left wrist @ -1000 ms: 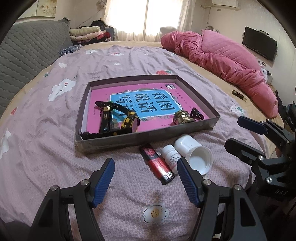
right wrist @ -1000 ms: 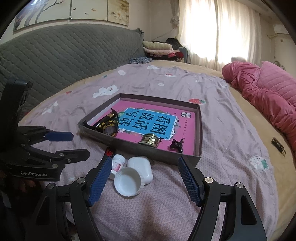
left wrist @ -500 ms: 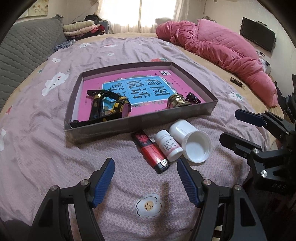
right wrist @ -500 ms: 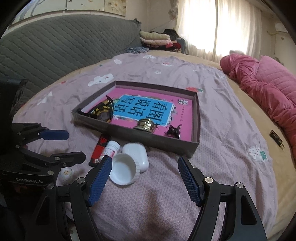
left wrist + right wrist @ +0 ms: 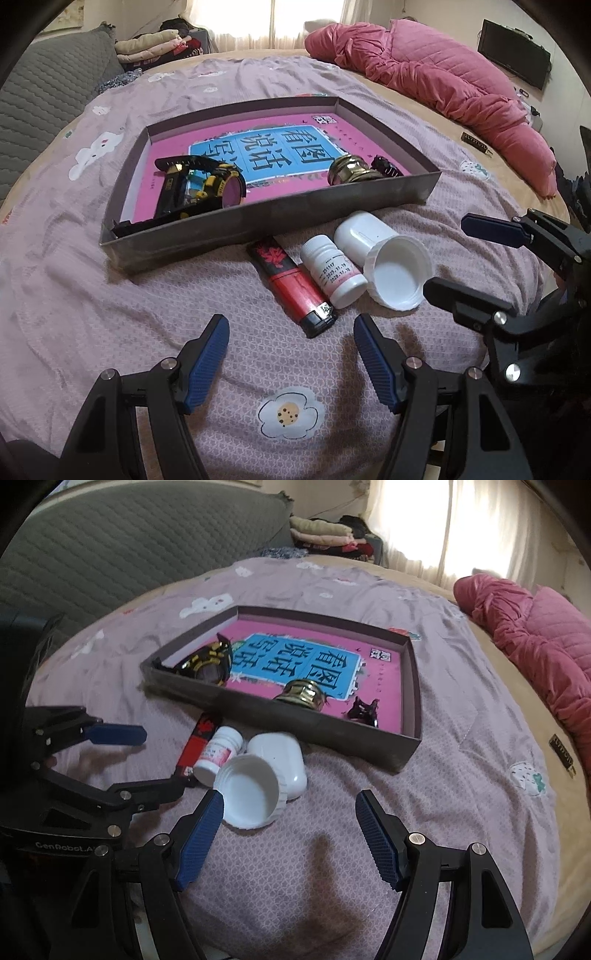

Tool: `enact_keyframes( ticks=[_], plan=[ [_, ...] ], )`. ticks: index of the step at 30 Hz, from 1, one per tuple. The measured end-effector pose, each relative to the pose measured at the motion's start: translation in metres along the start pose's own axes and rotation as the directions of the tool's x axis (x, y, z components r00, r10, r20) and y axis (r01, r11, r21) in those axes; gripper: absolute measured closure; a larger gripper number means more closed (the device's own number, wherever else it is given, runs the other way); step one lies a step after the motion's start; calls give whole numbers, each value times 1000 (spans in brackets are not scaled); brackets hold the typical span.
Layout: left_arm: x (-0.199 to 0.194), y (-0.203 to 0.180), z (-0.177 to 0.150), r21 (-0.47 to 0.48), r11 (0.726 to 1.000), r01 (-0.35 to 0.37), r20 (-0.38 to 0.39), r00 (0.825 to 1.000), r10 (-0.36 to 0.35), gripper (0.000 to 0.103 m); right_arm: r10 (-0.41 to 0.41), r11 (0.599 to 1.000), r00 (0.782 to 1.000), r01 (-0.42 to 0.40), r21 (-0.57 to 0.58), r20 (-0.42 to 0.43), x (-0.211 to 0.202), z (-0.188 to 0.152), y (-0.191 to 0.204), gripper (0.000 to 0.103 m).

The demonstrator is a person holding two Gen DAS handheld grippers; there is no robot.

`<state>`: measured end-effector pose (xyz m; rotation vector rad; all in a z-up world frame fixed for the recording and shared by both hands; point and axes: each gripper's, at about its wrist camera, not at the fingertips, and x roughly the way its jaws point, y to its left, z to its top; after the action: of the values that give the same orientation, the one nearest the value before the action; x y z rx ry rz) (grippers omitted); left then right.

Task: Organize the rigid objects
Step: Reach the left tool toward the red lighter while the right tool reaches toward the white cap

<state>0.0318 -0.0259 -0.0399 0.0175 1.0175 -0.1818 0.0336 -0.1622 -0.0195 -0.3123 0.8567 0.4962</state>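
A shallow grey box [image 5: 258, 218] [image 5: 295, 720] with a pink book cover as its floor lies on the bedspread. Inside it lie a black-and-yellow watch [image 5: 199, 184] [image 5: 207, 662], a brass fitting [image 5: 347, 171] [image 5: 304, 692] and a black hair clip [image 5: 384, 166] [image 5: 364, 710]. In front of the box lie a red lighter [image 5: 291, 284] [image 5: 197, 744], a small white pill bottle [image 5: 332, 275] [image 5: 219, 753], a white case [image 5: 364, 234] [image 5: 280, 758] and a white lid [image 5: 399, 277] [image 5: 251, 792]. My left gripper [image 5: 291, 328] [image 5: 159, 764] hangs open just short of the lighter. My right gripper [image 5: 290, 805] [image 5: 447, 258] is open beside the lid.
A pink quilt [image 5: 436, 88] [image 5: 535, 635] is heaped at the far right of the bed. Folded clothes [image 5: 155, 44] [image 5: 325, 531] lie by the window. A grey padded headboard [image 5: 122, 542] rises on the left. A small dark tag [image 5: 476, 142] [image 5: 563, 755] lies on the beige sheet.
Both grippers have sunk and tilted further down toward the bed, so the lighter, bottle, case and lid sit closer in both views. The jaws kept their width.
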Motion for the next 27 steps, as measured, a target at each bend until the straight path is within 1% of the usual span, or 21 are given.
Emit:
enact_keyframes(
  ticks=[6, 13, 19, 27],
  plan=[
    [8, 2, 0, -8, 1000, 2, -15, 1000, -2, 34, -8, 1000, 1000, 8, -4, -23, 6, -1, 0, 28],
    [13, 2, 2, -16, 1000, 5, -17, 1000, -5, 34, -4, 1000, 1000, 5, 10, -28, 8, 0, -2, 28],
    [21, 0, 5, -8, 999, -35, -19, 999, 35, 34, -1, 1000, 1000, 2, 2, -30, 10, 1, 1, 28],
    [19, 7, 5, -27, 999, -33, -32, 999, 32, 34, 7, 1000, 999, -8, -11, -34, 13, 2, 6, 28]
  ],
)
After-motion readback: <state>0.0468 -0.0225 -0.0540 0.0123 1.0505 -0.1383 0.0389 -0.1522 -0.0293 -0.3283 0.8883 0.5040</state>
